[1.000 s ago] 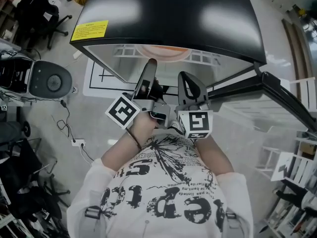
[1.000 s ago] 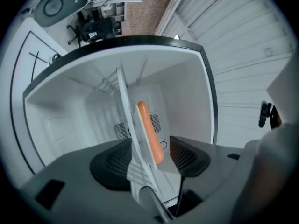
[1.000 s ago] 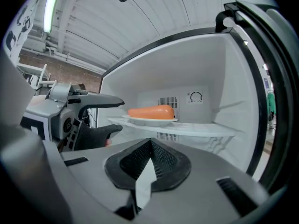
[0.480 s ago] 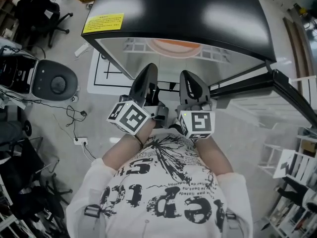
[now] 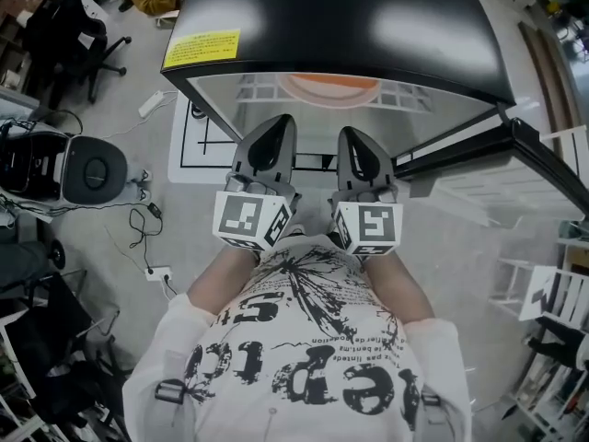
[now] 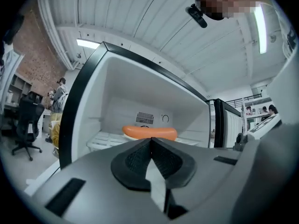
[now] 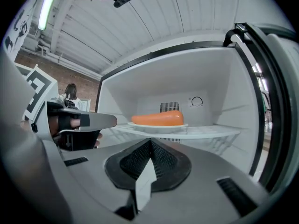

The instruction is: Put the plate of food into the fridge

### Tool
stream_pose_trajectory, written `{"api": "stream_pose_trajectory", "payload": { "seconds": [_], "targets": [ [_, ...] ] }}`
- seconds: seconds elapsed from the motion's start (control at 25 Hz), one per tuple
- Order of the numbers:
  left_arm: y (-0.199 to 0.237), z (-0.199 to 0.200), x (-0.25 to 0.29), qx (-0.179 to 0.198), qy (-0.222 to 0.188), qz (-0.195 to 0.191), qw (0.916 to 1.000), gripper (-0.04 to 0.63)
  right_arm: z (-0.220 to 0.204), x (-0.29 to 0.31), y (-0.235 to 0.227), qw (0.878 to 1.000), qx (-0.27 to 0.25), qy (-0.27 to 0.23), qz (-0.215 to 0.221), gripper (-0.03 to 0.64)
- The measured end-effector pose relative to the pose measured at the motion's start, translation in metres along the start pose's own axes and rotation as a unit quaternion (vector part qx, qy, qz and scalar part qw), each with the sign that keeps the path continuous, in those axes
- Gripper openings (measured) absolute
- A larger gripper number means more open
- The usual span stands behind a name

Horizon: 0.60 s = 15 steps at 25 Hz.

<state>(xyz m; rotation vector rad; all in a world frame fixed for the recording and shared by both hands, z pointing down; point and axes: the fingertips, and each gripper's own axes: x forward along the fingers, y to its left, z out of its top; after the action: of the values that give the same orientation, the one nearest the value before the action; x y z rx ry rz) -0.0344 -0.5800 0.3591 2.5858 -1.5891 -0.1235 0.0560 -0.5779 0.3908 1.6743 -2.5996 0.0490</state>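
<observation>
The fridge (image 5: pixel 340 17) stands open in front of me. On its wire shelf (image 7: pixel 210 132) lies a white plate (image 7: pixel 156 125) with a long orange piece of food (image 7: pixel 157 118) on it; the food also shows in the head view (image 5: pixel 329 88) and in the left gripper view (image 6: pixel 149 132). My left gripper (image 5: pixel 276 125) and right gripper (image 5: pixel 353 136) sit side by side, level, just outside the opening and short of the plate. Both are shut with nothing between the jaws, as the left gripper (image 6: pixel 150 140) and right gripper (image 7: pixel 150 141) views show. The left gripper (image 7: pixel 112 120) also appears at the left of the right gripper view.
The fridge door (image 5: pixel 543 155) hangs open at the right. A yellow label (image 5: pixel 201 48) sits on the fridge's top left edge. On the floor at the left are a round grey machine (image 5: pixel 92 168), an office chair (image 5: pixel 69 26) and a power strip with cables (image 5: pixel 156 273). White racks (image 5: pixel 552 293) stand at the right.
The left gripper has rolled from lying on its side to upright. Both grippers have drawn back a little from the fridge opening. The plate of food stays on the shelf.
</observation>
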Motion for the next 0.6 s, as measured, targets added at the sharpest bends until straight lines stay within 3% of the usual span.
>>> {"api": "stream_pose_trajectory", "payload": {
  "seconds": [0.2,0.6],
  "targets": [
    [-0.001,-0.016,-0.001,-0.037,0.014,-0.02,0.999,0.006,0.002,0.0,0.006,1.0,-0.009,-0.007,-0.009,0.0],
    [0.002,-0.006,-0.007,-0.062,-0.008,-0.042,0.9972,0.006,0.008,-0.002,0.016,1.0,-0.015,-0.01,-0.019,0.0]
  ]
}}
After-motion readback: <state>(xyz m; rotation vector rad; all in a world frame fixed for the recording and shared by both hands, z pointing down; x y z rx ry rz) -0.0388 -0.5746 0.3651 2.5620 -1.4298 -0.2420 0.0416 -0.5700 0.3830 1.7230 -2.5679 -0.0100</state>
